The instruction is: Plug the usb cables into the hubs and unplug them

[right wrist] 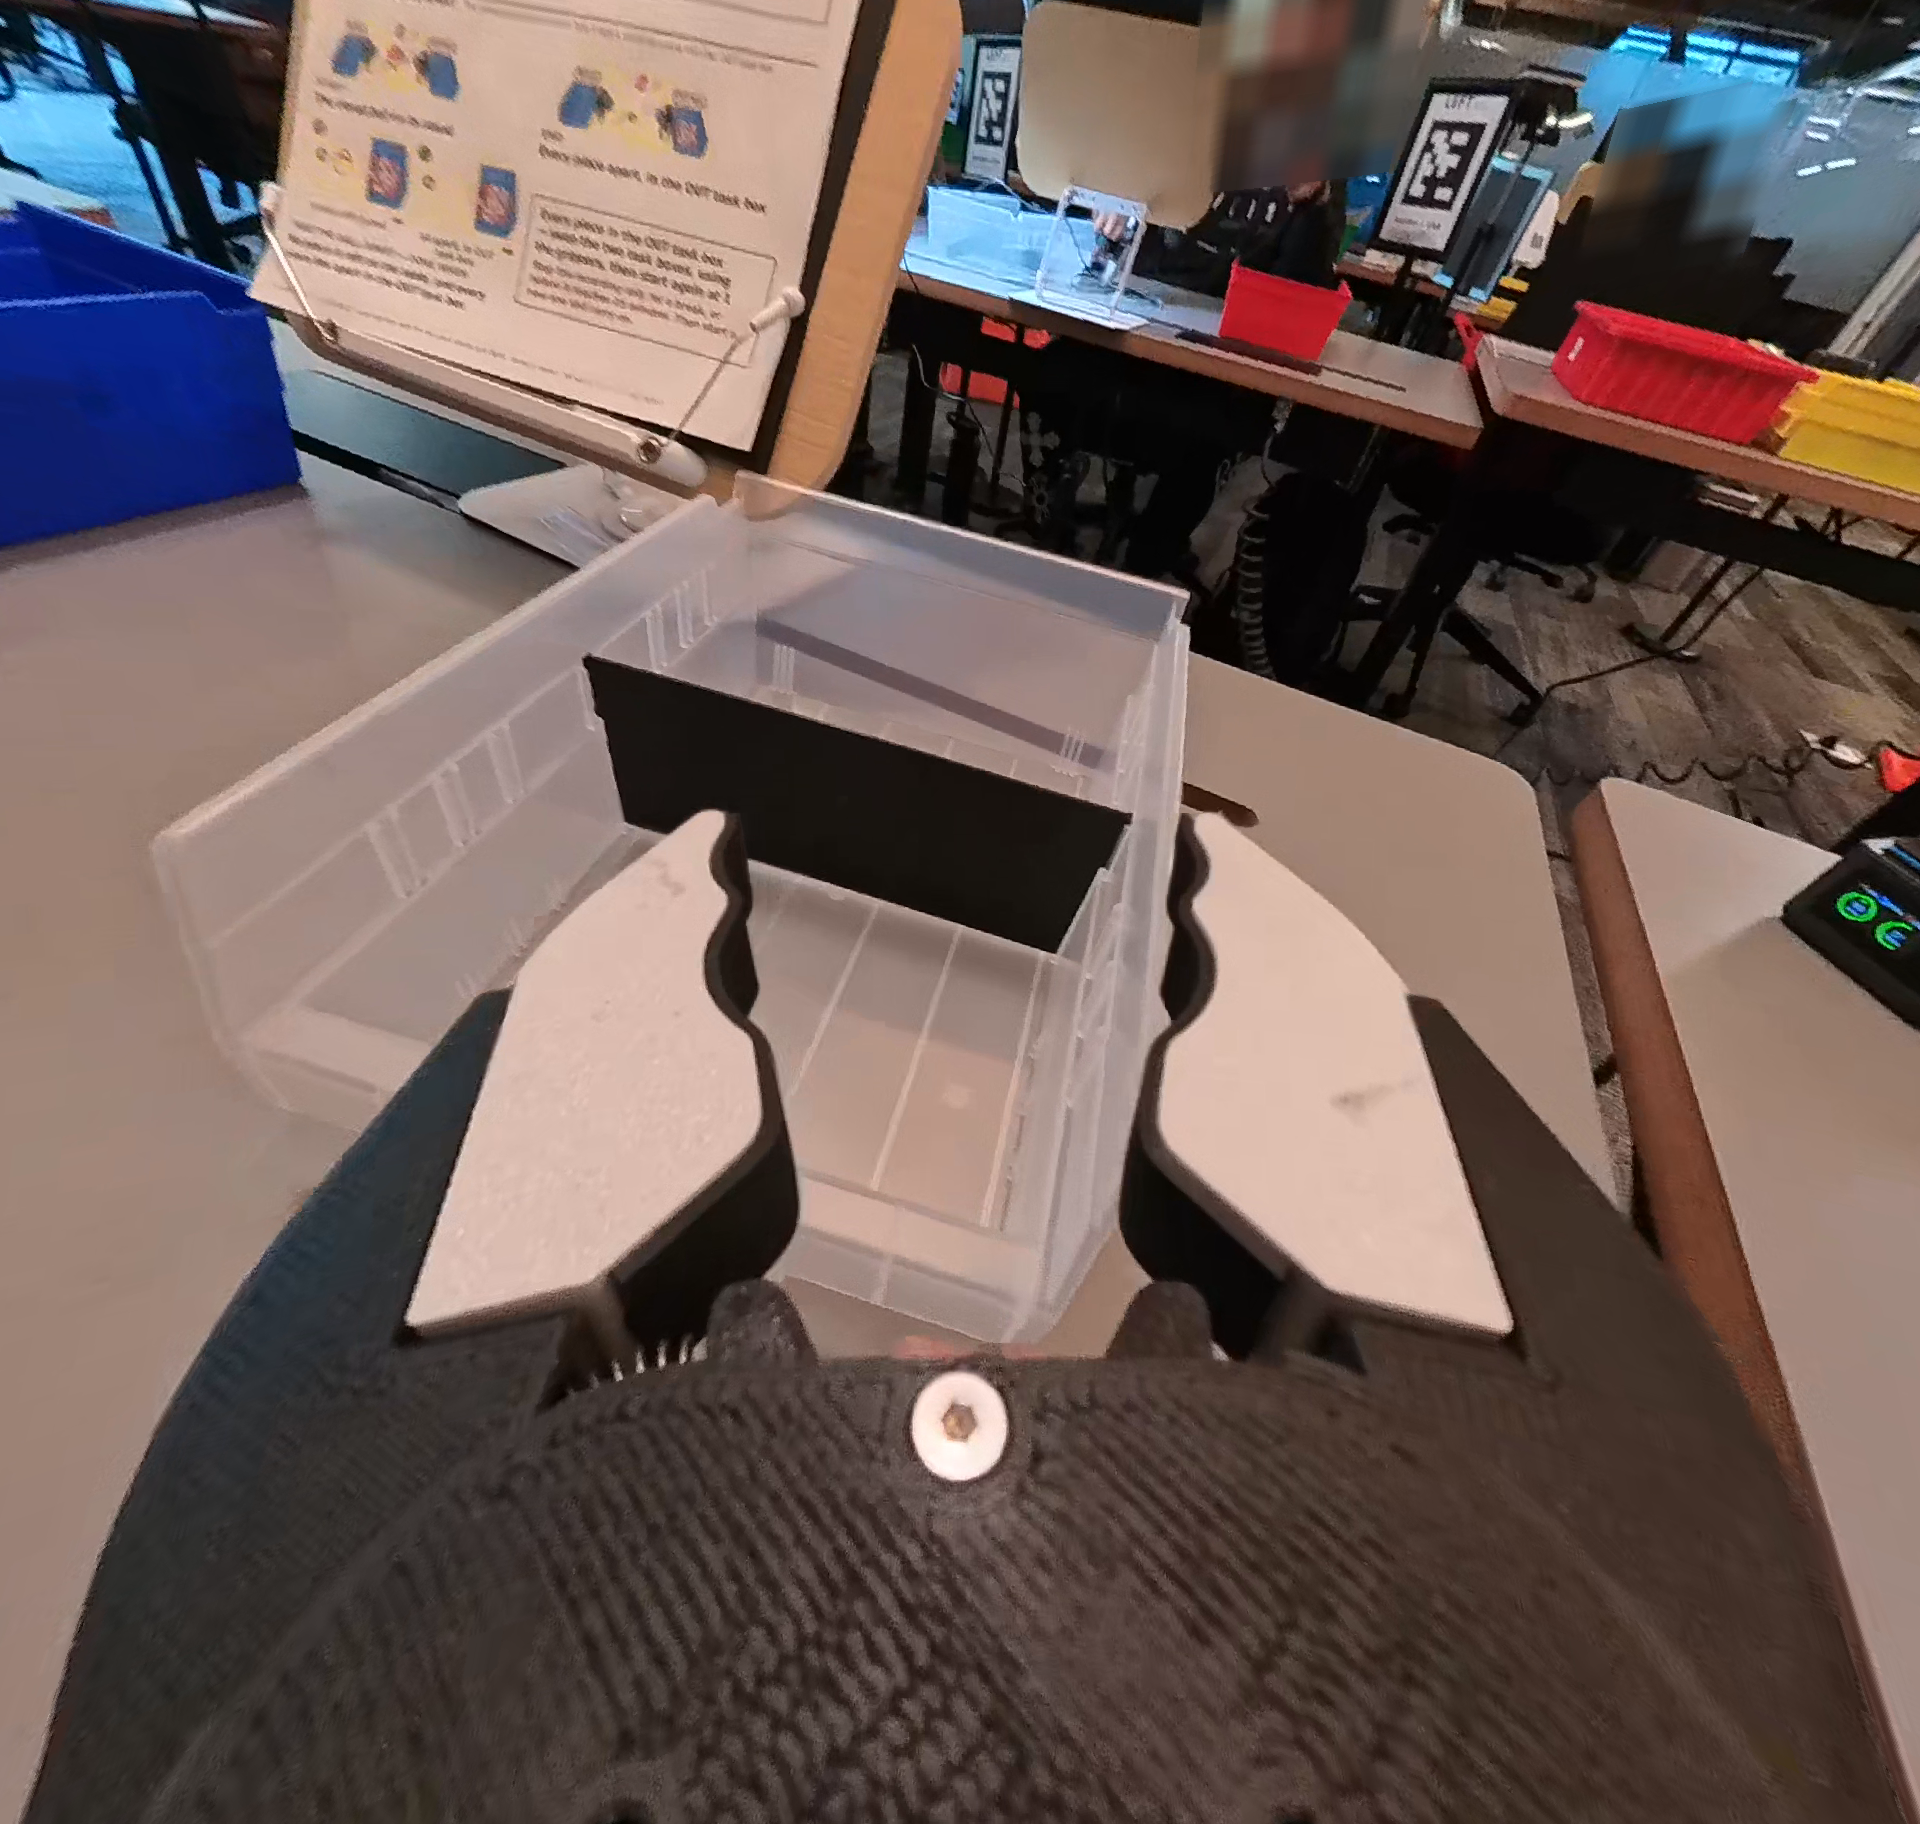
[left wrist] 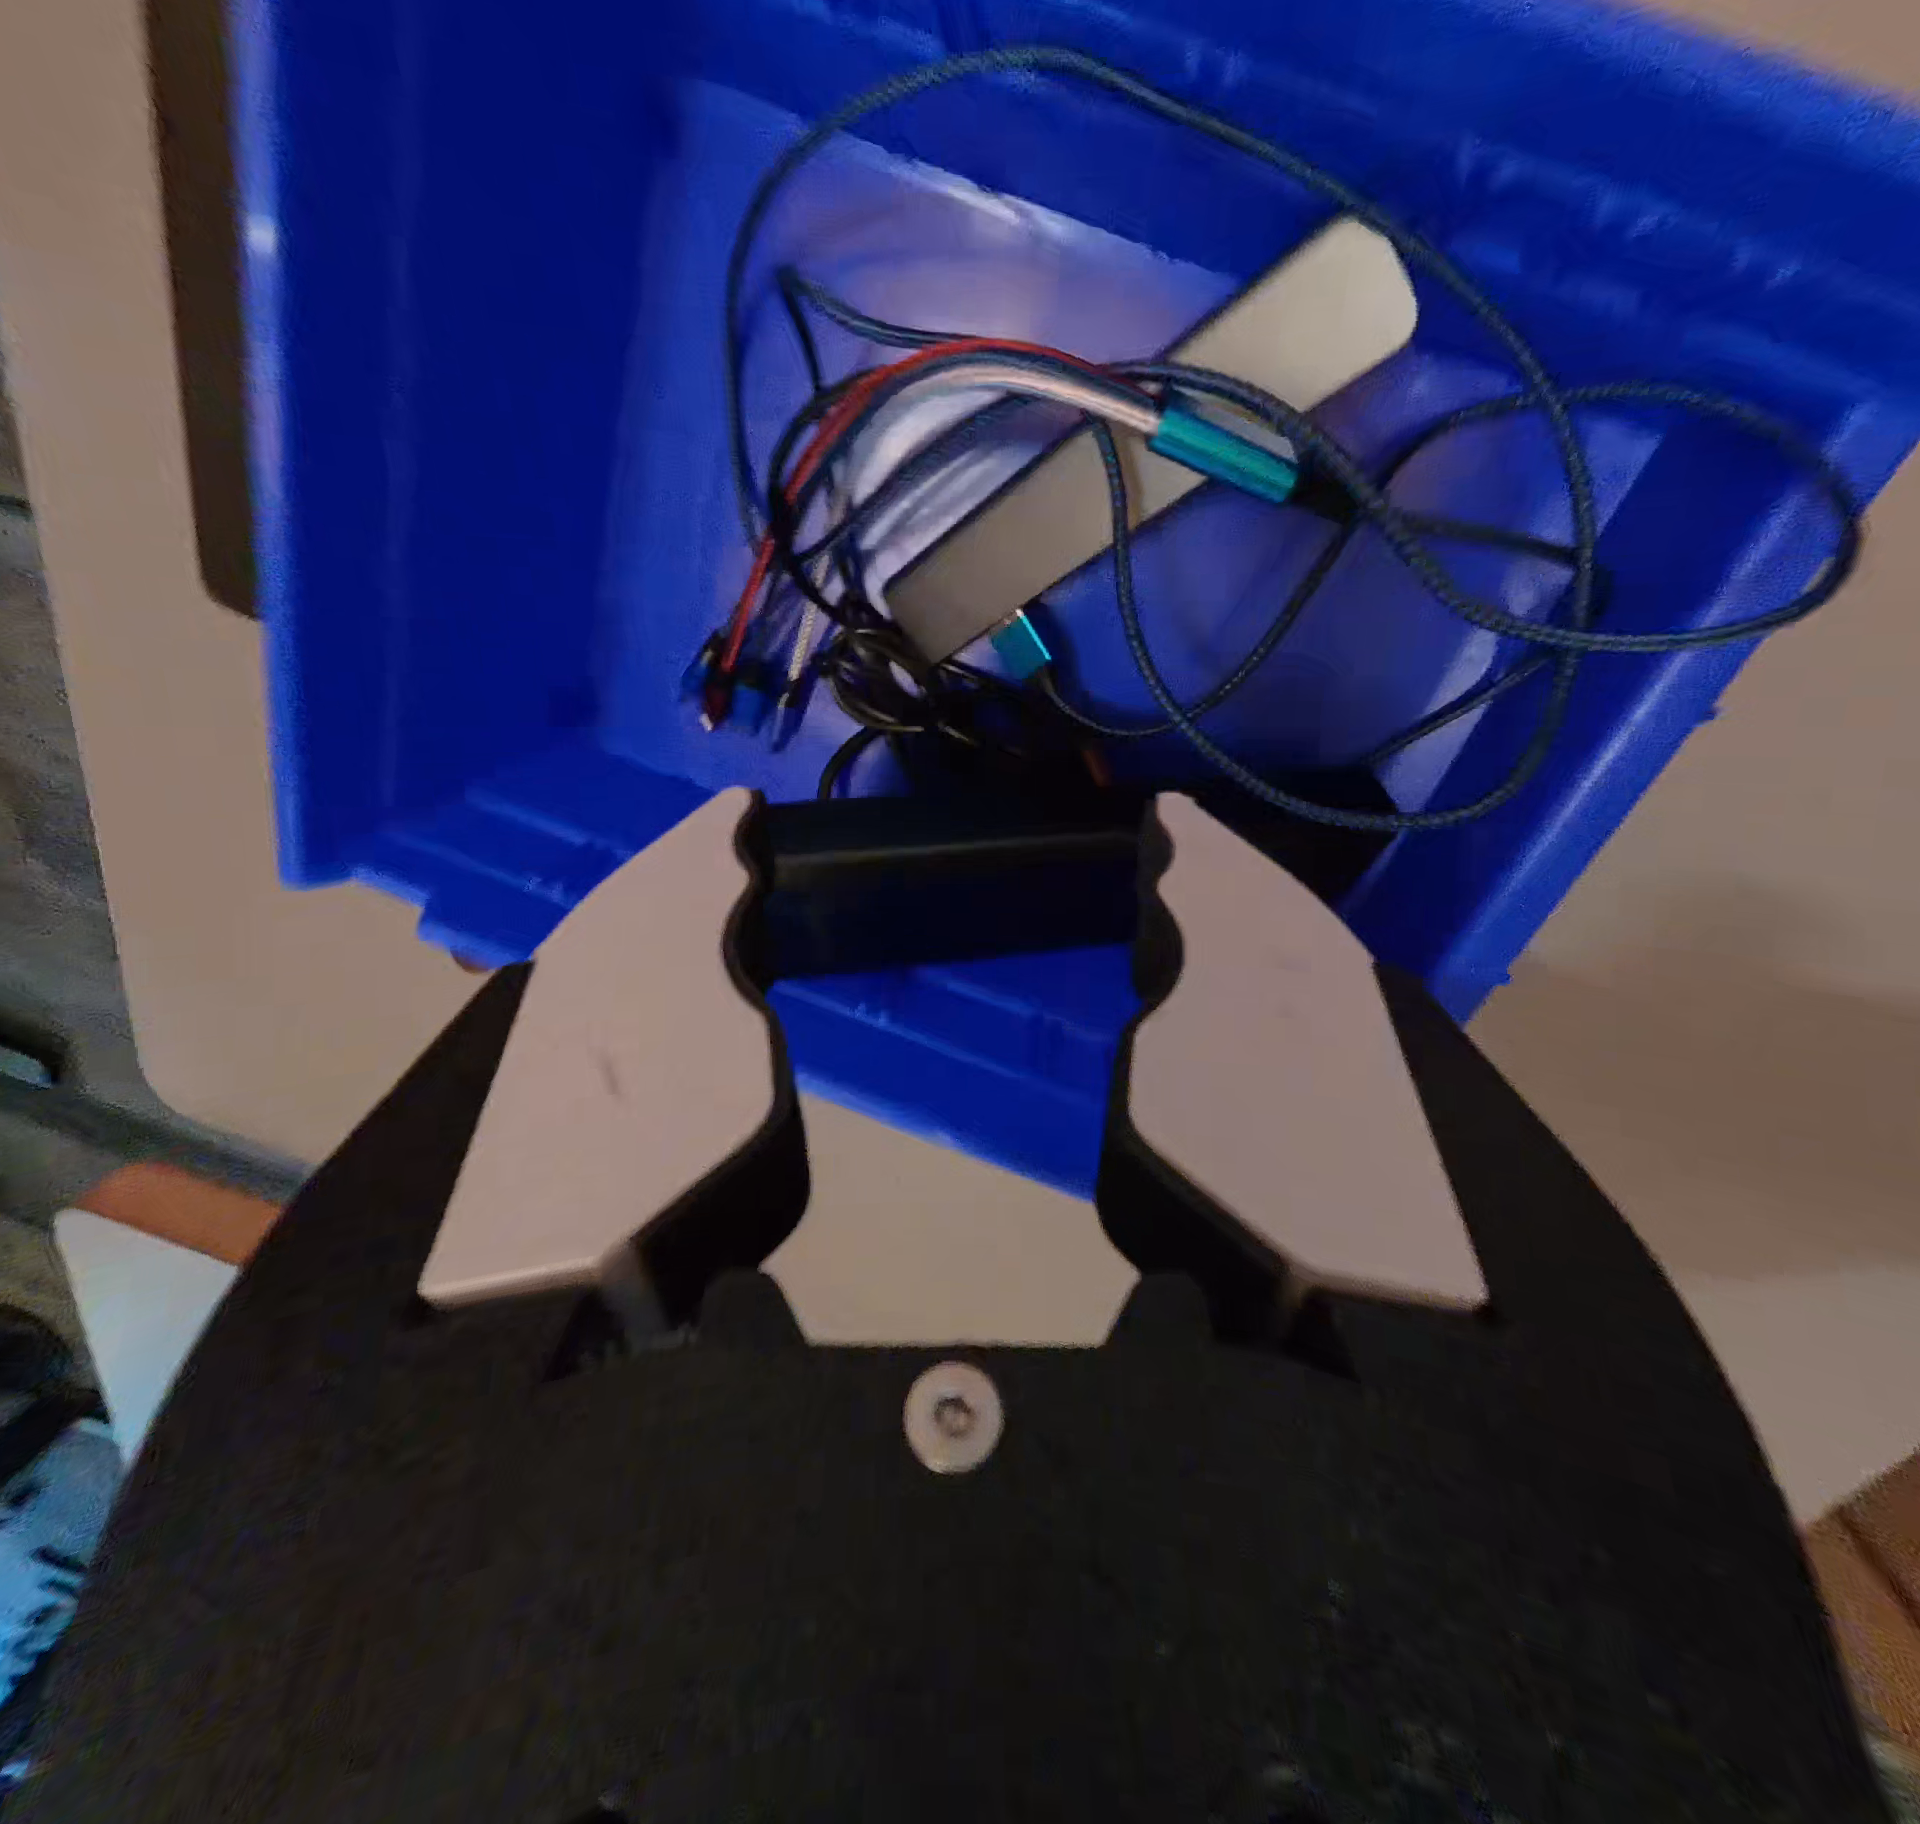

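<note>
Cables: a tangle of cables (left wrist: pixel 1195 486) lies in the blue bin (left wrist: pixel 436 424). Most are dark blue braid. One is red and one is silver. Two have shiny teal plugs.

Hubs: a flat grey hub (left wrist: pixel 1236 392) lies under the cables in the same bin. A black hub (left wrist: pixel 951 886) is pinched in the left gripper (left wrist: pixel 951 891), just above the bin's near edge.

Left fingers: closed on both ends of the black hub, which sits level between them.

Right gripper (right wrist: pixel 956 933): its fingers are spread wide and hold nothing. It hangs over the clear bin (right wrist: pixel 416 839).

Step now: I think the black hub is being lifted out so cables can go in it. No cable looks plugged into it, but the picture is blurry.

How to do it well: lift slowly, because thin black wires (left wrist: pixel 883 673) lie right behind the hub and may drag. Keep the hub level and set it flat on the tabletop (right wrist: pixel 208 735). Then the right gripper can pick one teal plug by its hard end, not the soft cord.

Blue bin: holds the cables and the grey hub.

Clear bin: looks empty, with a black wall (right wrist: pixel 852 808) across the middle.

Around: a paper sheet on a stand (right wrist: pixel 561 143) is behind the clear bin.
</note>
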Tool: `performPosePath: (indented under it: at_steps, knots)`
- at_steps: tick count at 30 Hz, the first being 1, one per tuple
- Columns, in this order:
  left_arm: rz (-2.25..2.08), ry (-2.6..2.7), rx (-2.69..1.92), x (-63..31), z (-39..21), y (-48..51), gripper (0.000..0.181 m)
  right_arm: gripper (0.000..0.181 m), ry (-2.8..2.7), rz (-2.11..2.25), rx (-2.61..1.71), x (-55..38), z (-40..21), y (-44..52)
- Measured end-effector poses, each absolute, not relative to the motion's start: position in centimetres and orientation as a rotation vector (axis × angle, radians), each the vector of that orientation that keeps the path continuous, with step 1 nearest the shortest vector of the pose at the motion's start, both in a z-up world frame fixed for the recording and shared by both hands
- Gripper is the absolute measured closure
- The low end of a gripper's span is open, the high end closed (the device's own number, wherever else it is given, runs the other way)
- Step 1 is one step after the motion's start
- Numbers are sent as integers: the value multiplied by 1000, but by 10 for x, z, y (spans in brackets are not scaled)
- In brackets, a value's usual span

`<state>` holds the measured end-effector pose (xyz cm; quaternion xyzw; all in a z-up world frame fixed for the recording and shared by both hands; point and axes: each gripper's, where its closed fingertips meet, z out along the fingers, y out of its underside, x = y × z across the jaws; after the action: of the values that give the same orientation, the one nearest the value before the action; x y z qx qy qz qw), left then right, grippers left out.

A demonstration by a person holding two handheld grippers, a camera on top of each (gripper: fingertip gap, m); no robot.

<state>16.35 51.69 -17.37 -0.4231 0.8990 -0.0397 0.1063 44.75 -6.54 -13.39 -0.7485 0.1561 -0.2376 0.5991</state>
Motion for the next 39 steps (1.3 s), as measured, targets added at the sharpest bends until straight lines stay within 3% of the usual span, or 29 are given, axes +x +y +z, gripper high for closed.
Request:
performPosePath:
  at_steps: [1, 12, 17, 22, 31, 39]
  knots:
    - [-98, 2673, -1188, 163, -185, 513, 110, 104, 355, -536, -1733, 445, -133, -64]
    - [-58, 2926, -964, 183, -274, 477, 106, 103, 313, -522, -1794, 411, -134, -70]
    - [-32, 2901, -743, 195, -278, 479, 139, 103, 314, -547, -1829, 401, -138, -75]
    - [-85, 2767, -745, 209, -243, 476, 149, 104, 302, -564, -1842, 395, -136, -77]
    - [-47, 2515, -666, 227, -157, 463, 150, 106, 266, -574, -1789, 386, -115, -77]
    - [-444, 2214, -983, 232, -94, 457, 150, 107, 186, -582, -1789, 373, -106, -74]
